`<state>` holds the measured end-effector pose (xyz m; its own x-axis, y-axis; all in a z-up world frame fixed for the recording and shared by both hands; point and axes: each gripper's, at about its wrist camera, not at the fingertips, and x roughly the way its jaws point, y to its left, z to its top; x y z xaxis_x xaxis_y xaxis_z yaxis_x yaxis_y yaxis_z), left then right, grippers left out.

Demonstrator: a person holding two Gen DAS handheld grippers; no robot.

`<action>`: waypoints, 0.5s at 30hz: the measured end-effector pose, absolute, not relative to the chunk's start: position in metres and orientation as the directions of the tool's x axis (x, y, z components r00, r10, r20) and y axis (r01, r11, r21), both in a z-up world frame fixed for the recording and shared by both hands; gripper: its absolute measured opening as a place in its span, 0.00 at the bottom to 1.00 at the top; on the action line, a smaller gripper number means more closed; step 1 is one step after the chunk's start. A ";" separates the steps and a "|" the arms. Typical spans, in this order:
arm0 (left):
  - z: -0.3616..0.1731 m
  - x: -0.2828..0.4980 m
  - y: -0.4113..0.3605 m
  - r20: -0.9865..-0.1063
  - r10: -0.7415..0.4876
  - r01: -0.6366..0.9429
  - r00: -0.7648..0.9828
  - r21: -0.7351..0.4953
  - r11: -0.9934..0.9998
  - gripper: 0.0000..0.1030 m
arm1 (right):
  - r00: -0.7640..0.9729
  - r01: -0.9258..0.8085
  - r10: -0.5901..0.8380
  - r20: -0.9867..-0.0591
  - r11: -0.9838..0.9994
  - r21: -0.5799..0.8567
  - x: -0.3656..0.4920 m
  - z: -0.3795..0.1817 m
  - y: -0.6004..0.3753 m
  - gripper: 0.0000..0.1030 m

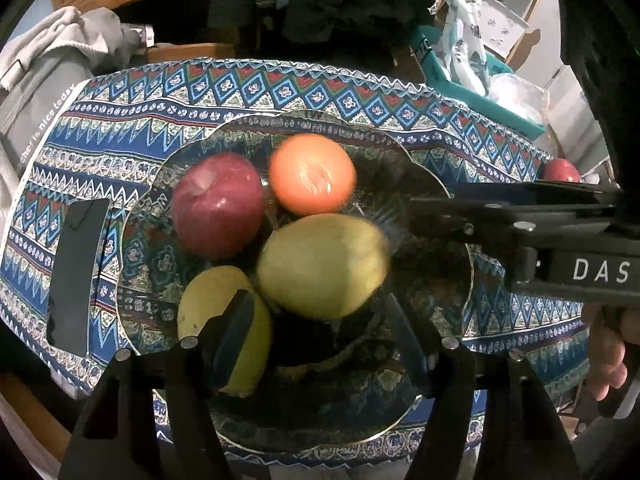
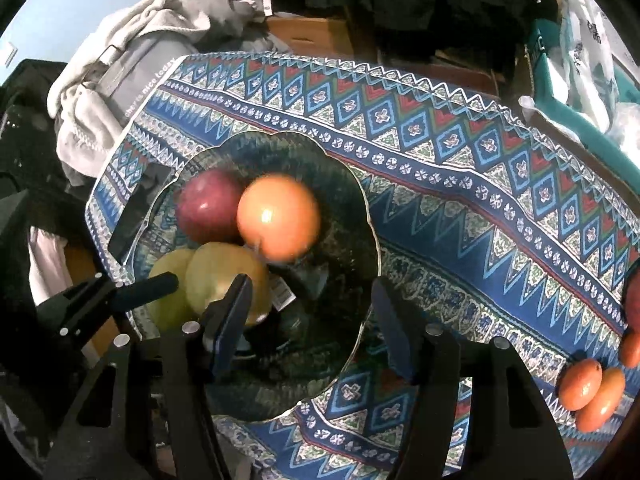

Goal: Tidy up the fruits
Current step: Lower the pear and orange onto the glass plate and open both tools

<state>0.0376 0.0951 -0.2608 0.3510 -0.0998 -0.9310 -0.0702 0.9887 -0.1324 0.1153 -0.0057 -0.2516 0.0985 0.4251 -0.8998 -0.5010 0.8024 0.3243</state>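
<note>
A scalloped clear glass plate (image 1: 160, 184) already holds a red apple (image 1: 218, 204), an orange (image 1: 312, 174) and two yellow-green fruits. Both the left gripper (image 1: 324, 336) and right gripper (image 2: 310, 320) hover over it, jaws parted and empty. Several small orange fruits (image 2: 592, 392) remain on the patterned blue tablecloth (image 2: 460, 184).

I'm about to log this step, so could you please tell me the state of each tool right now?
Left tool: fingertips either side of the green fruit; grip cannot be told.
Right tool: open, holding nothing.
</note>
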 end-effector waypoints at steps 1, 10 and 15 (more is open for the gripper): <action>-0.259 0.038 0.096 -0.930 -0.099 -0.073 0.353 -0.133 0.988 0.68 | 0.101 -0.502 0.426 -0.899 0.802 0.323 0.115 -0.250 -0.006 0.62; -0.246 0.038 0.097 -0.924 -0.084 -0.083 0.374 -0.124 0.989 0.68 | 0.177 -0.517 0.412 -0.894 0.812 0.271 0.113 -0.228 -0.006 0.62; -0.238 0.040 0.095 -0.920 -0.078 -0.088 0.383 -0.120 0.989 0.68 | 0.229 -0.507 0.391 -0.892 0.830 0.233 0.112 -0.212 -0.013 0.62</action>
<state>0.0395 0.0955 -0.2378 0.3831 -0.0776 -0.9204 -0.0879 0.9889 -0.1200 0.1125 -0.0134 -0.2123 0.2292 0.3906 -0.8916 -0.5073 0.8297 0.2331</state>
